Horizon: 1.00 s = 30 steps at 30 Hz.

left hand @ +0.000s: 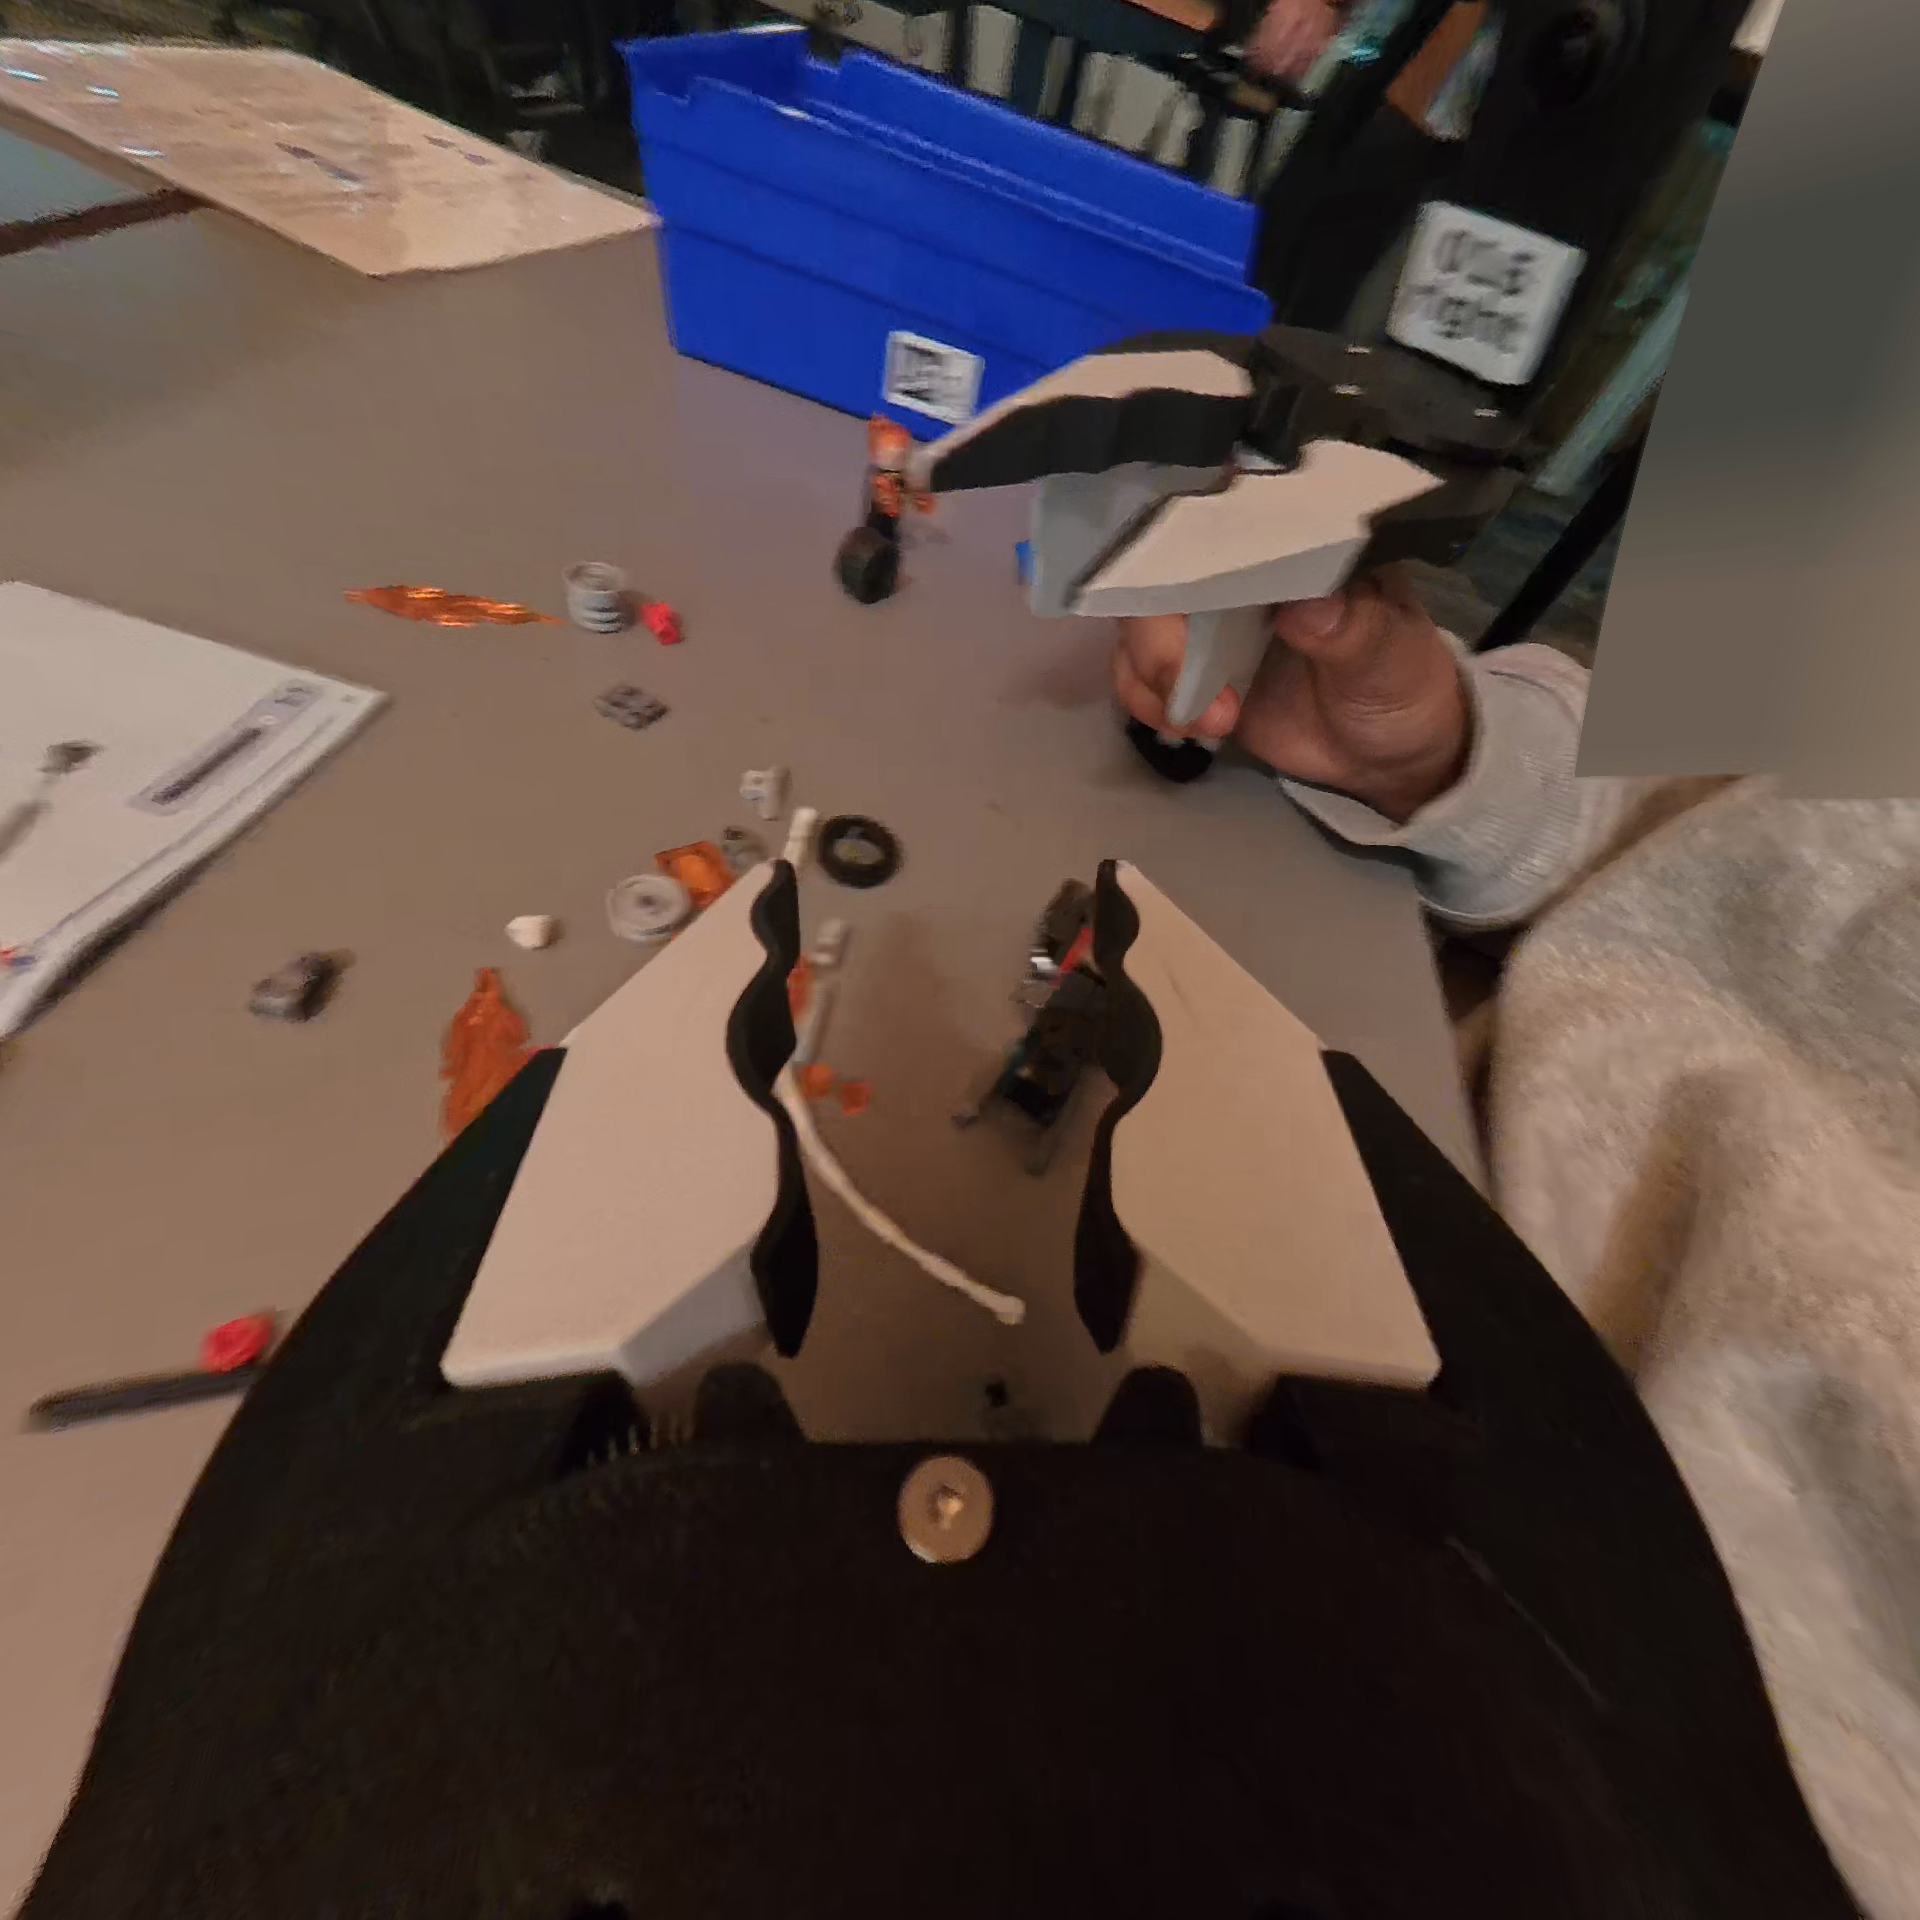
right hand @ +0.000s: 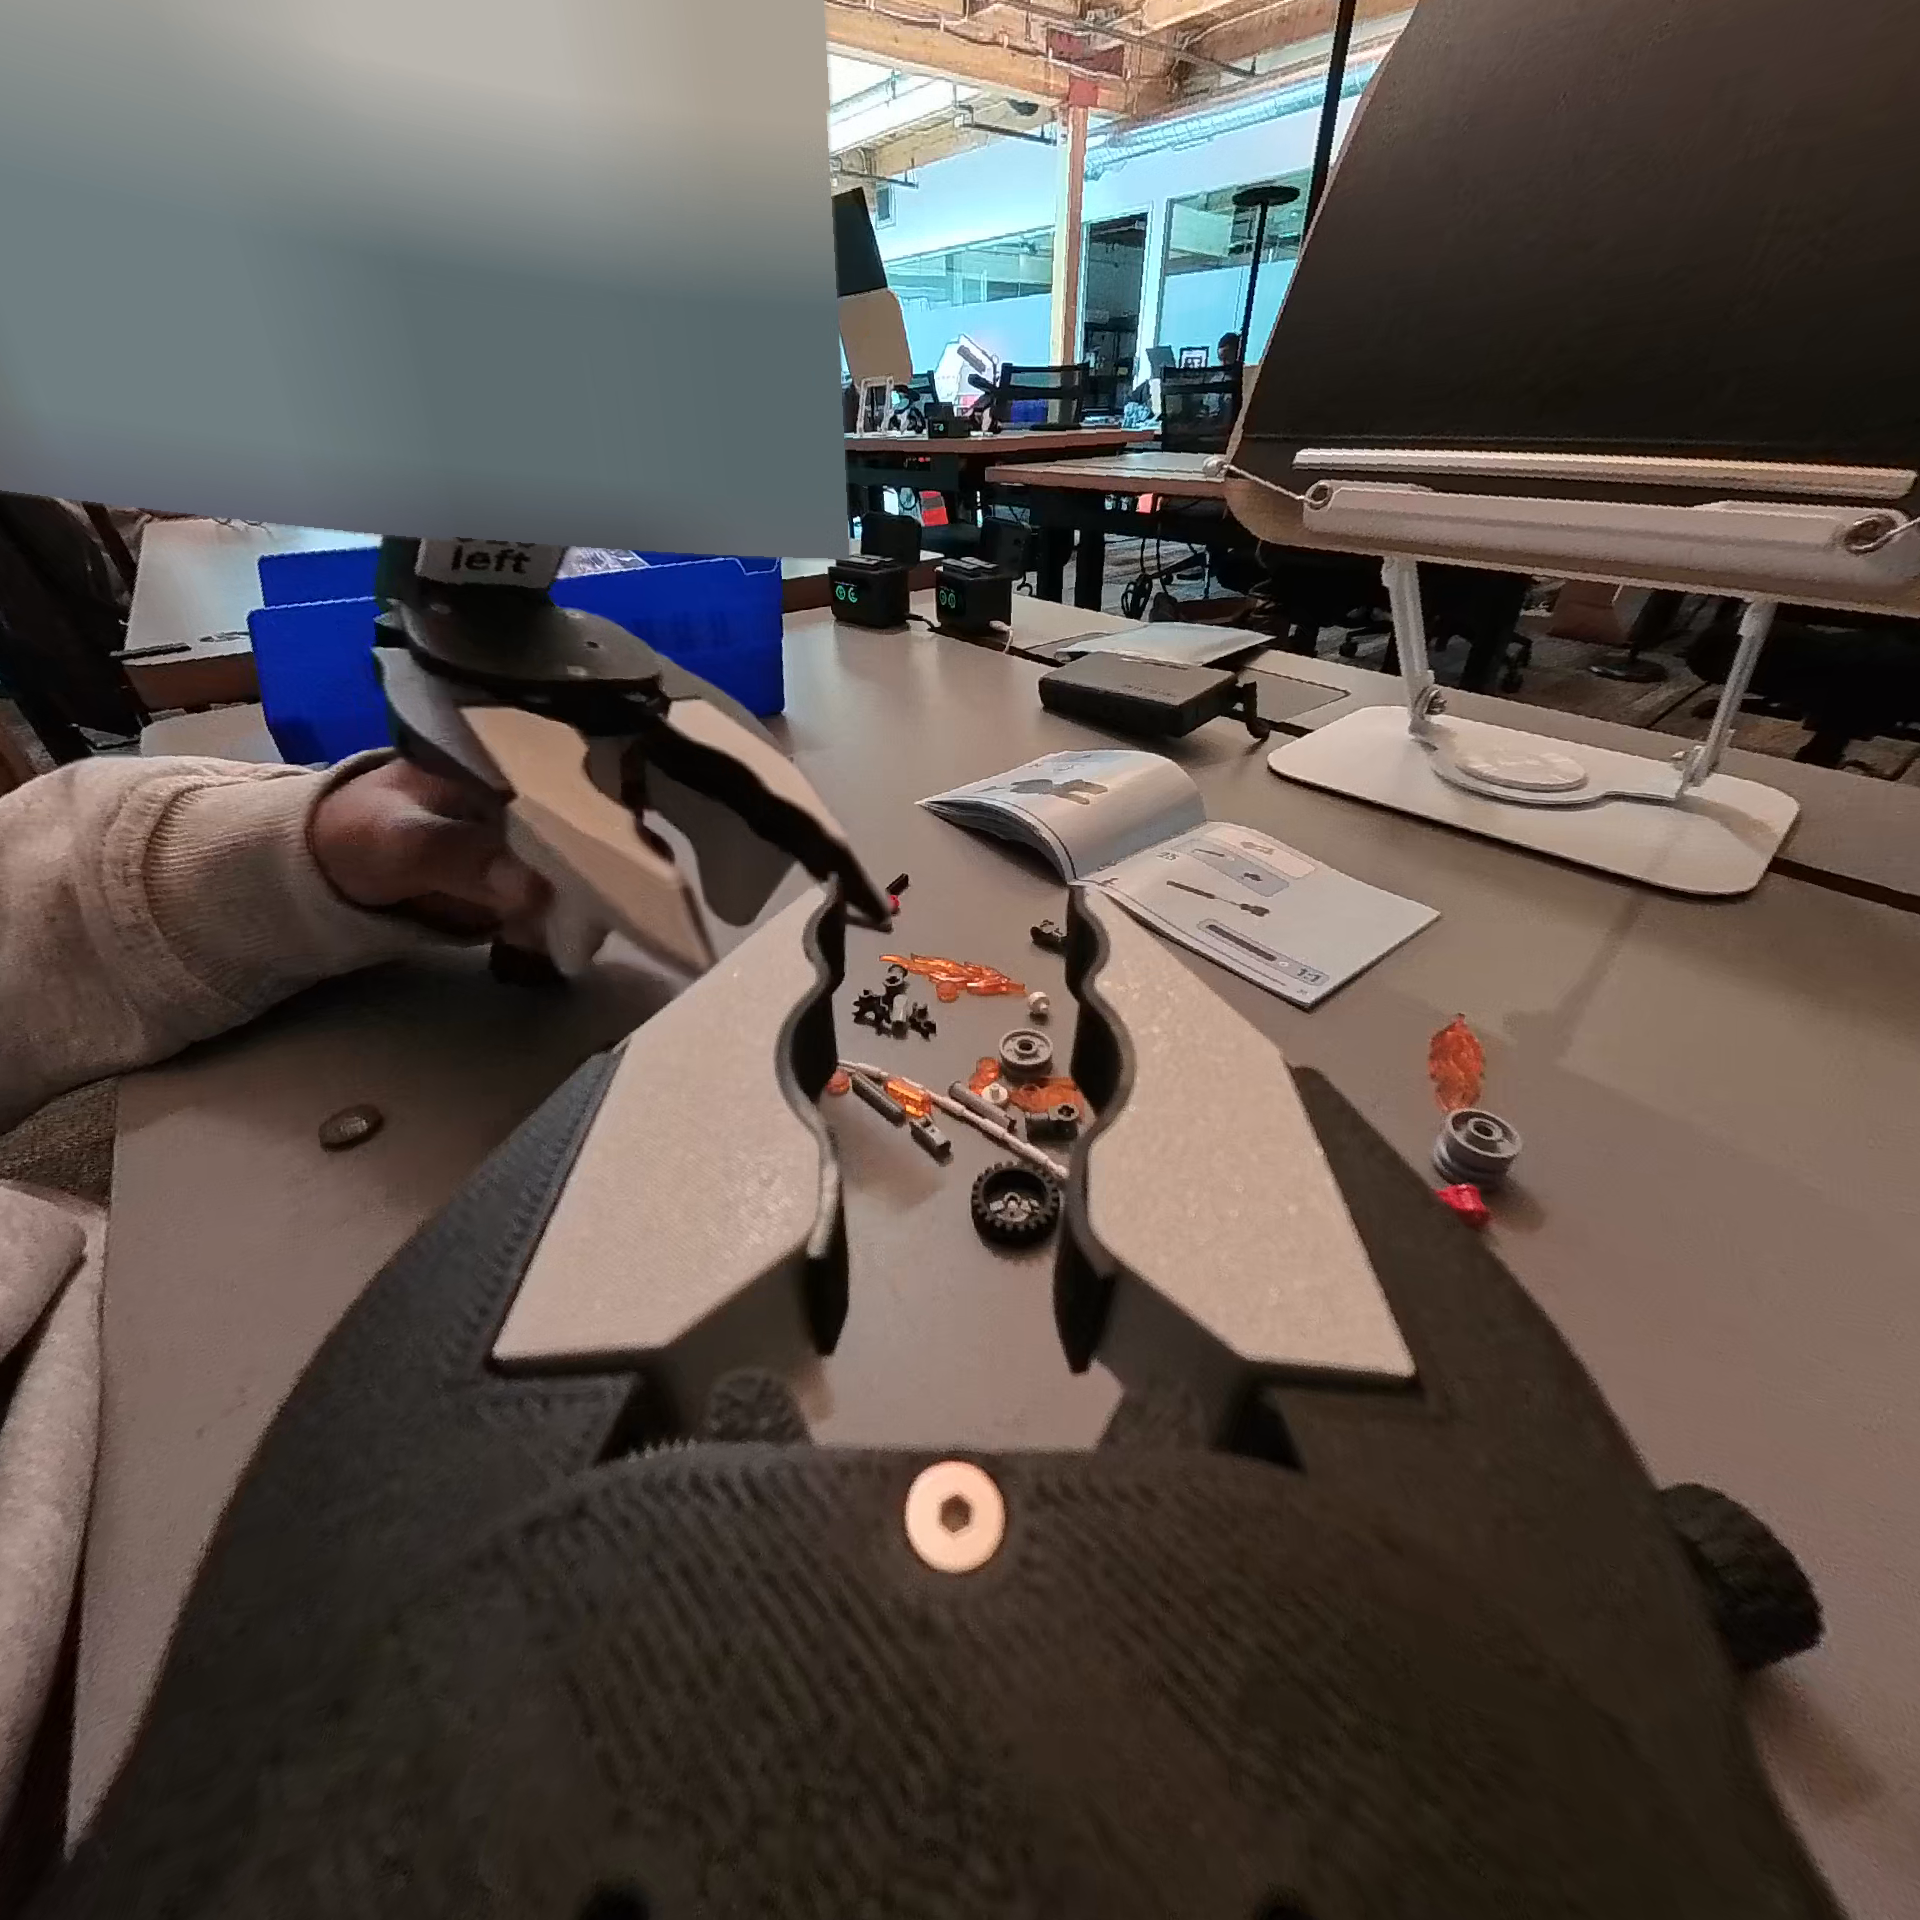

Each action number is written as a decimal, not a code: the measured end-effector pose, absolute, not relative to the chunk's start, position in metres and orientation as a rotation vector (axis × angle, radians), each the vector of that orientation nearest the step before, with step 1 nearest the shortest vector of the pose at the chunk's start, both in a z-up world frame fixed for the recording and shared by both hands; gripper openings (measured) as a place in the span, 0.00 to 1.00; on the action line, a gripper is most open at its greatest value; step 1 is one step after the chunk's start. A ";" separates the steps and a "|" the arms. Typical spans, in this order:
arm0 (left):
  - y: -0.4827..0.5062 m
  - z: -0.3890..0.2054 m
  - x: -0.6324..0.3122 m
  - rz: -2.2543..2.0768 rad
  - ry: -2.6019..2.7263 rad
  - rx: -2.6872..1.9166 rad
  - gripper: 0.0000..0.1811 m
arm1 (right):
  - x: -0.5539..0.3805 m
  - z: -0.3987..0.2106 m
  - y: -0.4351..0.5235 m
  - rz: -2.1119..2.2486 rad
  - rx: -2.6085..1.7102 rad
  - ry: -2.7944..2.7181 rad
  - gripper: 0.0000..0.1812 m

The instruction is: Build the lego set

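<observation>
My left gripper [left hand: 943, 883] is open and empty, low over the grey table [left hand: 312, 468]. Between its fingers lie a white curved hose [left hand: 883, 1195] and a dark part-built lego assembly [left hand: 1049, 1029], which sits right beside the right finger. My right gripper [right hand: 951, 914] is open and empty above a scatter of small pieces: a black tyre [right hand: 1016, 1203], a grey hub [right hand: 1025, 1051] and orange flame parts [right hand: 956, 977]. The right gripper also shows in the left wrist view [left hand: 997, 540], raised, near an orange-headed minifigure [left hand: 888, 478].
An open instruction booklet [right hand: 1174, 862] lies beyond the pieces. A blue bin [left hand: 883, 239] stands at the back, with cardboard [left hand: 312, 156] beside it. A white monitor stand [right hand: 1538, 790] and a black box [right hand: 1138, 691] are at the right. Grey stacked wheels [right hand: 1475, 1143] and a red piece [right hand: 1463, 1205] lie apart. My right fingertips sit around 7 centimetres from my left ones.
</observation>
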<state>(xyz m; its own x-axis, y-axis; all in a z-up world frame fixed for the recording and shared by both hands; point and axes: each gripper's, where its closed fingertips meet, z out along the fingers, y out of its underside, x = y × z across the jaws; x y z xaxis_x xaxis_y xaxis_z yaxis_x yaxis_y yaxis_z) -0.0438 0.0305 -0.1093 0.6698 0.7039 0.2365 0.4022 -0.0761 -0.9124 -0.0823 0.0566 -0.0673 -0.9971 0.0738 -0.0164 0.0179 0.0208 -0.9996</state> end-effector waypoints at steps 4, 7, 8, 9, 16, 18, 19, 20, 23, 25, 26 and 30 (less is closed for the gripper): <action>-0.027 -0.117 -0.068 0.640 -1.168 -1.687 0.32 | -0.083 -0.068 0.057 2.165 -0.098 -2.216 0.23; -0.054 -0.119 -0.072 0.747 -1.287 -1.655 0.32 | -0.083 -0.068 0.057 2.162 -0.098 -2.217 0.23; -0.059 -0.120 -0.073 0.766 -1.308 -1.653 0.33 | -0.083 -0.068 0.056 2.161 -0.098 -2.217 0.23; -0.062 -0.121 -0.073 0.785 -1.326 -1.657 0.33 | -0.083 -0.068 0.056 2.159 -0.097 -2.217 0.23; -0.074 -0.129 -0.075 0.921 -1.387 -1.731 0.36 | -0.085 -0.069 0.056 2.150 -0.093 -2.218 0.23; -0.079 -0.131 -0.076 0.955 -1.413 -1.743 0.37 | -0.085 -0.069 0.056 2.149 -0.092 -2.217 0.23; -0.079 -0.132 -0.076 0.963 -1.417 -1.750 0.37 | -0.085 -0.069 0.056 2.149 -0.092 -2.217 0.23; -0.080 -0.133 -0.076 0.969 -1.419 -1.756 0.37 | -0.086 -0.069 0.056 2.149 -0.091 -2.217 0.23; -0.081 -0.134 -0.077 0.987 -1.423 -1.768 0.37 | -0.086 -0.069 0.056 2.147 -0.090 -2.217 0.23; -0.082 -0.135 -0.077 0.998 -1.426 -1.769 0.37 | -0.087 -0.069 0.056 2.146 -0.089 -2.217 0.23; -0.082 -0.135 -0.077 1.004 -1.428 -1.771 0.37 | -0.087 -0.069 0.056 2.145 -0.088 -2.216 0.23; -0.084 -0.136 -0.077 1.014 -1.433 -1.777 0.37 | -0.088 -0.069 0.056 2.142 -0.087 -2.218 0.23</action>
